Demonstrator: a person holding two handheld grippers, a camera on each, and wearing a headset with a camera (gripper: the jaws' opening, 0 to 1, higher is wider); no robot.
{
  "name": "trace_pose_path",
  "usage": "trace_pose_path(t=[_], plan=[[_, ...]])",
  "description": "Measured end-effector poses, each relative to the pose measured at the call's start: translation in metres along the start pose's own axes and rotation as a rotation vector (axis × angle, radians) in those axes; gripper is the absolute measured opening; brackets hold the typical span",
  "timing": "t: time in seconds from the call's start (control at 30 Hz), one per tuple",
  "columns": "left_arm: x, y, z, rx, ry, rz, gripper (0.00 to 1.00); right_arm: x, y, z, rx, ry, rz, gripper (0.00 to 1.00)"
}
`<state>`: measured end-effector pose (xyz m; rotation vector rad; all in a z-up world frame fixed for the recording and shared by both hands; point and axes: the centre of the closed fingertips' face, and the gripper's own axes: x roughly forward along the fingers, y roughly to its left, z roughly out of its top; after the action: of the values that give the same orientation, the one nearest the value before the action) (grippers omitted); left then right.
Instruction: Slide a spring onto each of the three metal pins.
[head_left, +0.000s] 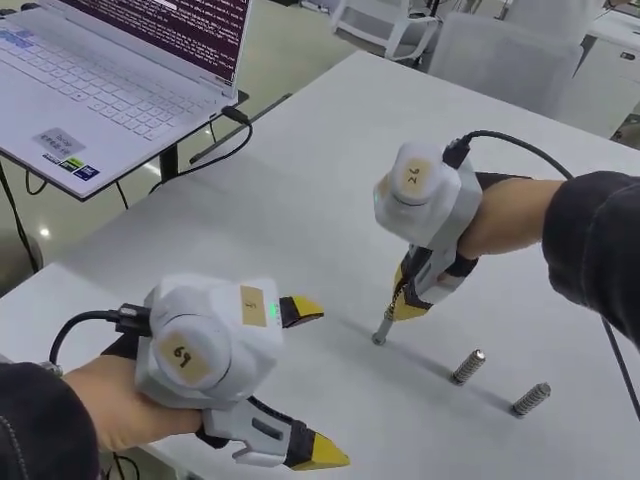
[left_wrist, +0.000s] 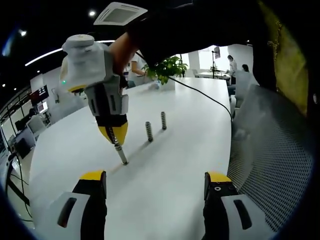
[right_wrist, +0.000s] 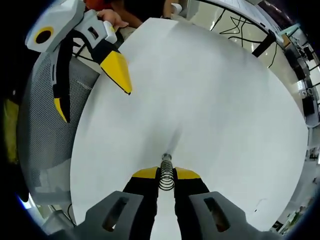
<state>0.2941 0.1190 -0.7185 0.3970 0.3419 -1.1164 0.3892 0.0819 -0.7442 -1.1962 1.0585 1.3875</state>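
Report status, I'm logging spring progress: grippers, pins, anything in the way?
Right gripper shut on spring, atop third pin. Left gripper open, off to the side. Two other pins already sprung. Nothing blocking.

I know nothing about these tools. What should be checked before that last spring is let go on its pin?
1. Grip: right gripper shut on the spring: ok.
2. Spring threaded over the top of the pin: ok.
3. Spring down at the pin's base: not ok, the lower pin is bare.
4. The other two springs seated upright: ok.
5. The left gripper open, apart from the pin: ok.
6. Pin fixed firmly in the table: cannot tell.
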Motion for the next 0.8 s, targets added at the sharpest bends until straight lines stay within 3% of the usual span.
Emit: trace_pose_path(t=[0.8], plan=[[0.001,-0.001,-0.002,-0.006,0.011,-0.004,0.76,0.035,-0.004,-0.002,0.022,0.004,0.012,0.09]])
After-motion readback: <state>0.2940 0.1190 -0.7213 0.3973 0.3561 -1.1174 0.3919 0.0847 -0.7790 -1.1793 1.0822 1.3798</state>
